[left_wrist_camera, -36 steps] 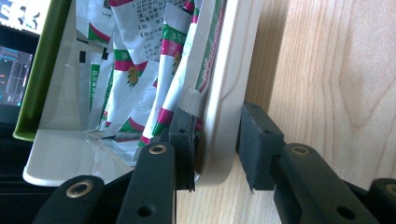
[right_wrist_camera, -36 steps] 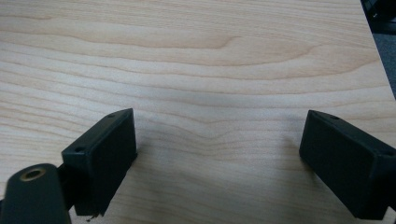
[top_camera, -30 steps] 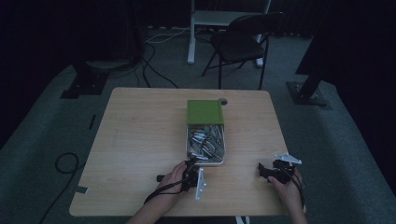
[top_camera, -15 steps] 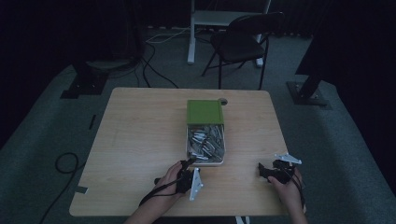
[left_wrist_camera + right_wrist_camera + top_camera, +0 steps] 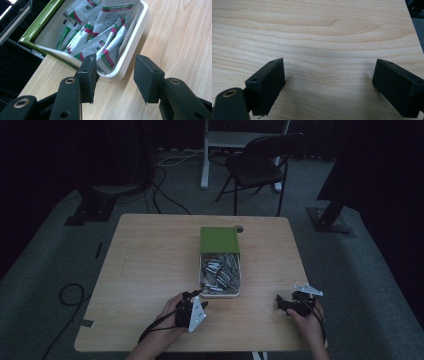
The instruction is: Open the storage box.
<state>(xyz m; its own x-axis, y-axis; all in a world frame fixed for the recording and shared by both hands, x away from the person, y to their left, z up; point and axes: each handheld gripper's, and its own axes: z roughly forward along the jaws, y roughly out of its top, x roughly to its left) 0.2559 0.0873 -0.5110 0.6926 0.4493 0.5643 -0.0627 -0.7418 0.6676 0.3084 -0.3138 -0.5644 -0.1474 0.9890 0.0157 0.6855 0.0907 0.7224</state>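
A white tray [image 5: 220,293] full of green, red and white sachets [image 5: 221,270] sits mid-table, with a green lid [image 5: 219,240] over its far half. My left gripper [image 5: 200,299] hovers just before the tray's near left corner. In the left gripper view the left gripper [image 5: 115,62] points at the tray rim [image 5: 130,55] and the sachets [image 5: 105,37]. Its jaws have just been opening and nothing is between them. My right gripper [image 5: 279,304] stays at the front right of the table. In its own view the right gripper [image 5: 329,66] is wide open over bare wood.
The wooden table [image 5: 150,270] stands on grey carpet. A black folding chair [image 5: 260,167] and a white desk leg [image 5: 205,155] stand behind it. Cables [image 5: 67,295] lie on the floor at the left, and dark stand bases [image 5: 327,220] flank the table.
My left hand has lifted a little and edged toward the tray's near corner. The right hand has stayed put.
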